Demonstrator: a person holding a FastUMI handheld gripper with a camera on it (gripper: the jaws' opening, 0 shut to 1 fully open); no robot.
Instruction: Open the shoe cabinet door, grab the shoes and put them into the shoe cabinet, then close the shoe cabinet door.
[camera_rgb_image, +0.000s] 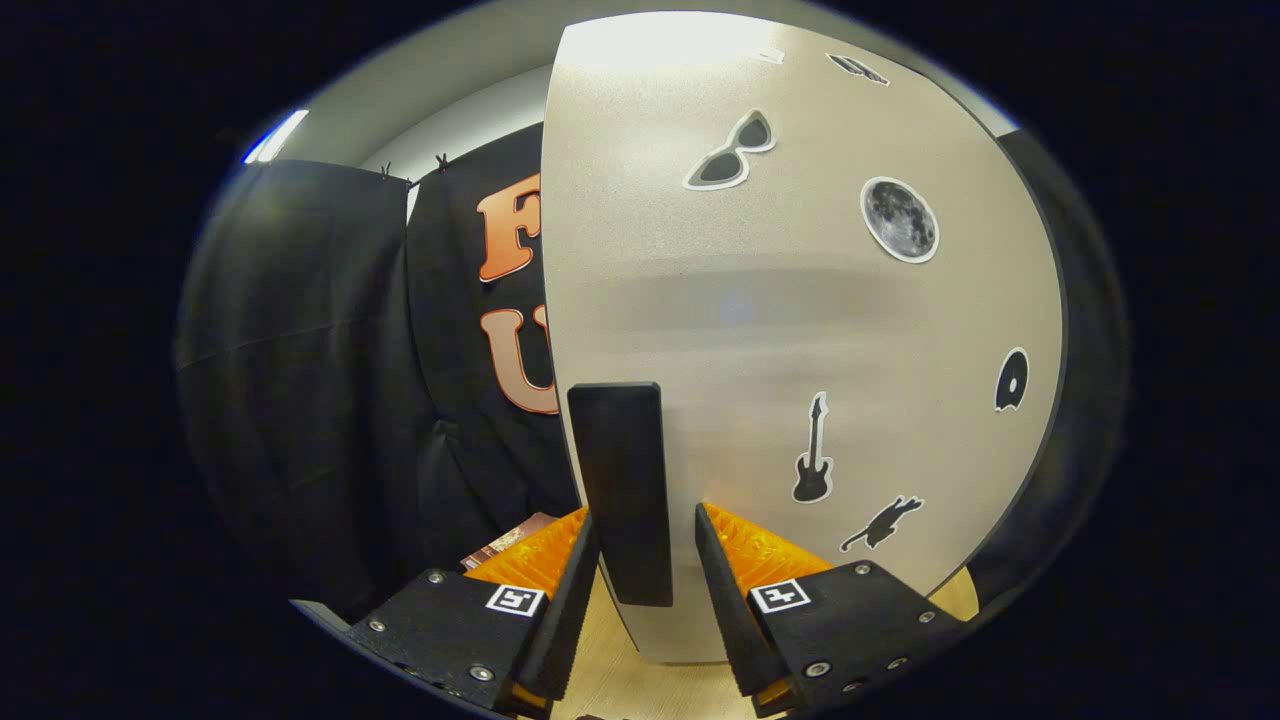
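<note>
Gripper view: the door (780, 330) fills the centre and right of the frame, pale grey with stickers of sunglasses (730, 152), a moon (900, 220), a guitar (813, 452) and a cat (882, 524). Its black handle (622, 490) stands upright at the door's left edge, low in the frame, between the gripper's (645, 555) two fingers. The fingers sit close on either side of the handle; whether both press on it I cannot tell. Pale wood floor (610, 670) shows below.
</note>
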